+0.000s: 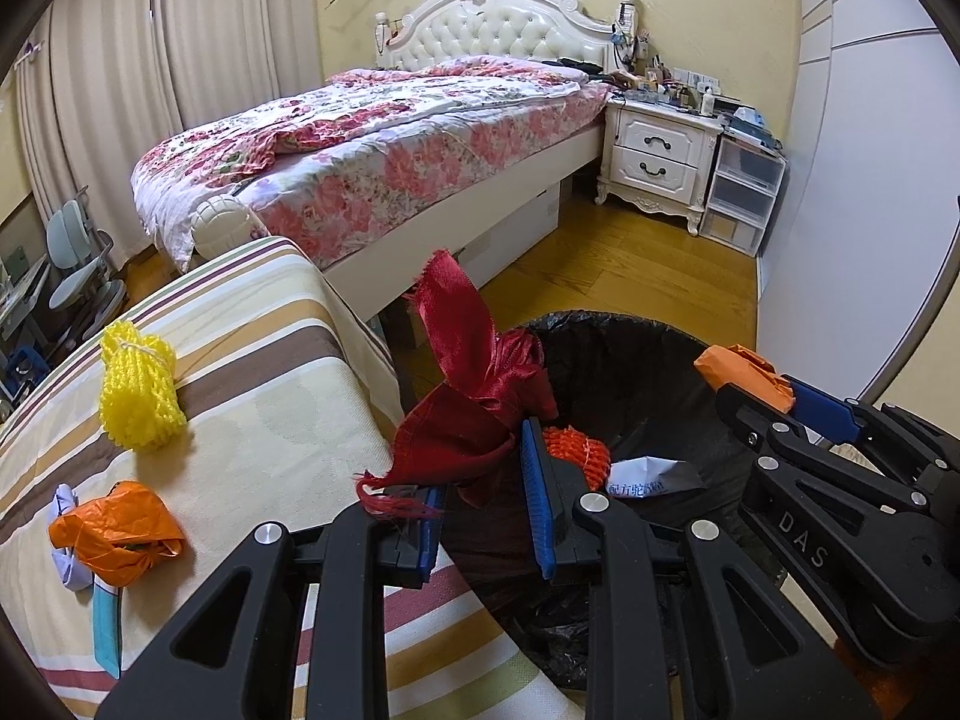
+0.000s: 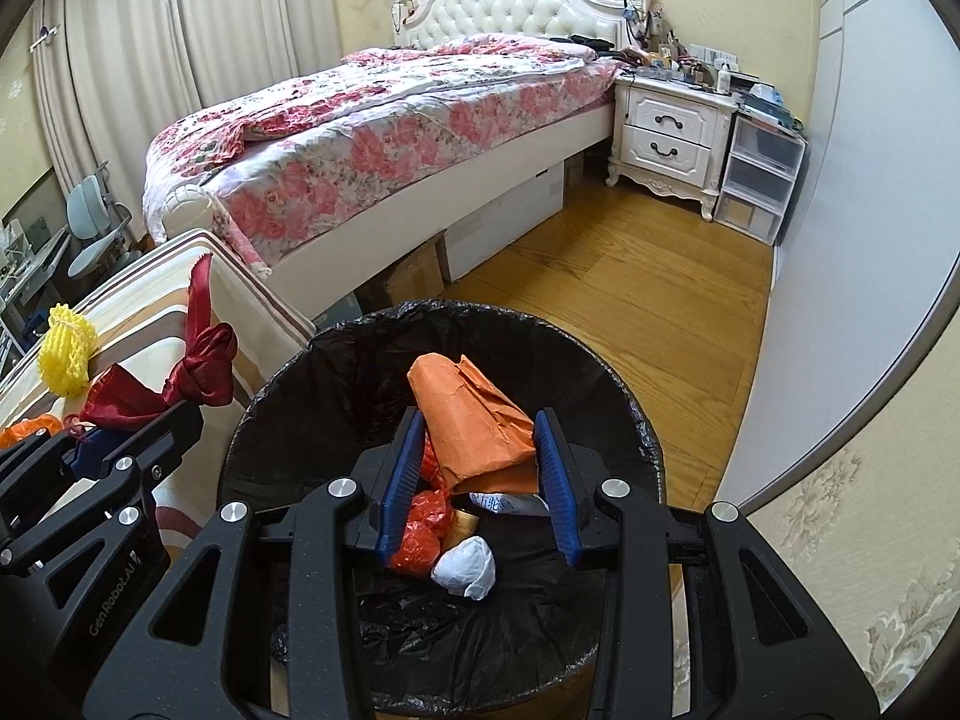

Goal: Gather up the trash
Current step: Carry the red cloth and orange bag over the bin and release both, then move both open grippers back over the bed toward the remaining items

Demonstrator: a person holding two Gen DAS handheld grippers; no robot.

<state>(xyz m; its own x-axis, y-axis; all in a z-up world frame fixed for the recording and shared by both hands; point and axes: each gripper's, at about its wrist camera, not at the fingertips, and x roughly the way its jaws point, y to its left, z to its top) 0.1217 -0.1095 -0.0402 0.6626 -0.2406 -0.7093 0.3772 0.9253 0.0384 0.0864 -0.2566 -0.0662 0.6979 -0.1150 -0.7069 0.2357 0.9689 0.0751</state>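
Trash bin [image 2: 336, 348], black-lined, stands on the wood floor beside the striped table [image 1: 252, 324]; both my loads hang at its mouth.

Right hand-held gripper [image 2: 480, 468]: blue pads spread around an orange paper wad [image 2: 474, 414], directly over the bin. In the right wrist view there is a gap at the right pad, so I cannot tell whether the wad is pinched or already let go. Below it in the liner: red-orange plastic [image 2: 423, 531], a white paper ball [image 2: 465, 567], a printed wrapper [image 2: 504, 504].

Left hand-held gripper [image 1: 483, 501]: pinching a dark red satin cloth [image 1: 474, 396] low in the jaws, which stand visibly apart; it hangs at the bin's near rim, not fully over the opening.

Step in hand, as I judge it: drop-off, both loads.

Next: widen the right jaws fully so the wad falls clear. Carry the left further over the opening before letting go, since limp cloth may drape on the rim.

Left on the table: yellow foam net [image 1: 141, 399], orange plastic bag [image 1: 117, 531] with white paper under it.
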